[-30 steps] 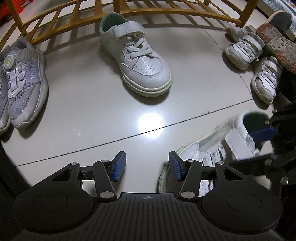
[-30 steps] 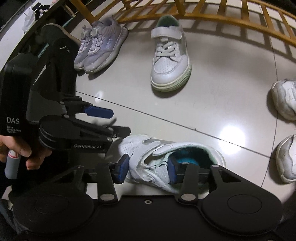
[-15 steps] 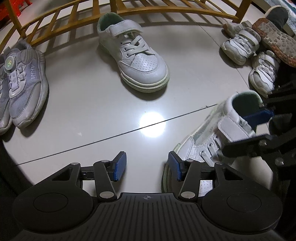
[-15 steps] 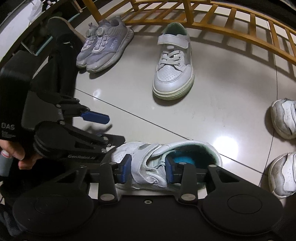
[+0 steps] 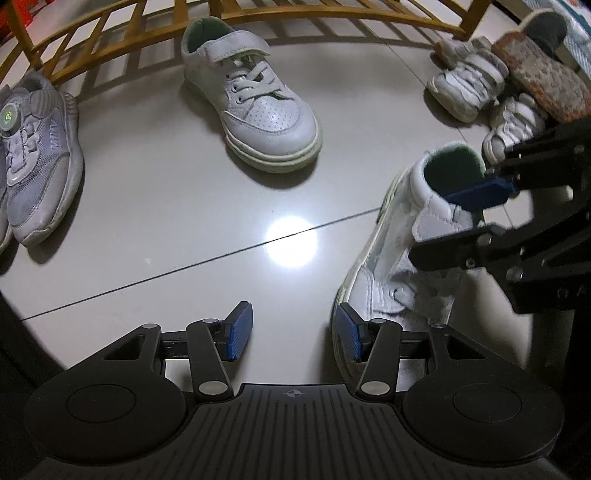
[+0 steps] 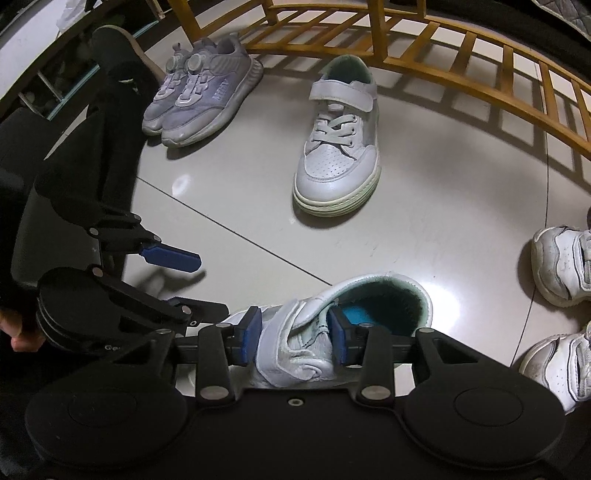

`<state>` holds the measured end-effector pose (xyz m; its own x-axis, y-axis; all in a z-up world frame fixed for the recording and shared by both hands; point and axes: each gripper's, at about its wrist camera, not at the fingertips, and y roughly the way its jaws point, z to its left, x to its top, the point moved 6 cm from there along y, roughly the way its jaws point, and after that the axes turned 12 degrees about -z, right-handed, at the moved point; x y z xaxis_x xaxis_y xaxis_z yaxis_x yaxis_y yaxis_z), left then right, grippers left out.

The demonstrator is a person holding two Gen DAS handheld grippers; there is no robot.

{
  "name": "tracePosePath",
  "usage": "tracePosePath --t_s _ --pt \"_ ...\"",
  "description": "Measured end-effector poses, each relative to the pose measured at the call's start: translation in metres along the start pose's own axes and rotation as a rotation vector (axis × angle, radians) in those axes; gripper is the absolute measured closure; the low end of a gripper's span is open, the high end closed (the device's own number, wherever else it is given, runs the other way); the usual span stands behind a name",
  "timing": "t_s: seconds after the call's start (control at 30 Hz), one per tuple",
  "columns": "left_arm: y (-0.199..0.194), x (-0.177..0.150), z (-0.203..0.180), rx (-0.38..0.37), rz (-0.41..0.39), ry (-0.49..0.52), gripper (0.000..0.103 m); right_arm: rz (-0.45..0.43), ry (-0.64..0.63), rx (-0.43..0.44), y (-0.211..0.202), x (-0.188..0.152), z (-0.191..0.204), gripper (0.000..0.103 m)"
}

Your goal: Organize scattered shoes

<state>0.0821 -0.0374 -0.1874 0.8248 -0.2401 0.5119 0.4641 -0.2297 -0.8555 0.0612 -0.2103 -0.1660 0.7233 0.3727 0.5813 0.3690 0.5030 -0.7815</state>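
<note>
Clearly, a white strap shoe (image 6: pixel 332 325) is gripped by the right gripper (image 6: pixel 295 338) at the bottom centre of the right wrist view; one blue pad is pressed against the outside of the strap side and the other is set inside the opening, against the teal lining. In the left wrist view the same shoe (image 5: pixel 399 240) is seen at the right of the frame, tilted with its heel raised and its toe down near the floor (image 5: pixel 166 221), and the right gripper (image 5: pixel 476 206) is seen clamped on its collar.

The left gripper (image 5: pixel 291 332) is held wide apart at the bottom centre of its own view, with nothing between its blue pads; its right pad is seen just beside the toe of the held shoe. From the right wrist view it (image 6: pixel 173 280) is shown at the left edge, low over the grey tiles.

A matching white shoe (image 5: pixel 251 99) is set upright on the floor in the upper middle, its heel close to a wooden rail (image 5: pixel 332 14) that curves across the top. A pair of lilac sneakers (image 6: pixel 199 92) is placed side by side at the upper left of the right wrist view, near that rail. Small white sneakers (image 5: pixel 469 88) are gathered at the upper right of the left wrist view, and a shoe lying sole-up (image 5: pixel 539 77) is leaned over them.
</note>
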Motion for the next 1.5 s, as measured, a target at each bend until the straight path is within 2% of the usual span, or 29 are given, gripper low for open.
tracePosePath --t_s 0.3,0.7,1.03,1.33,1.5 --pt "0.007 0.002 -0.006 0.004 0.002 0.024 0.050 0.004 -0.034 -0.020 0.001 0.001 0.006 0.062" --pt "0.004 -0.006 -0.007 0.000 0.007 0.033 0.050 -0.004 -0.069 -0.001 0.007 0.011 0.007 0.062" --pt "0.002 -0.009 -0.017 0.011 0.011 -0.002 0.050 -0.011 -0.081 -0.015 0.011 0.015 0.006 0.062" --pt "-0.004 -0.005 -0.026 0.027 0.009 -0.047 0.049 -0.084 -0.008 -0.033 -0.009 0.020 0.000 0.062" --pt "-0.001 -0.008 -0.041 0.015 0.020 -0.034 0.049 -0.104 0.060 -0.078 -0.021 0.017 -0.008 0.054"
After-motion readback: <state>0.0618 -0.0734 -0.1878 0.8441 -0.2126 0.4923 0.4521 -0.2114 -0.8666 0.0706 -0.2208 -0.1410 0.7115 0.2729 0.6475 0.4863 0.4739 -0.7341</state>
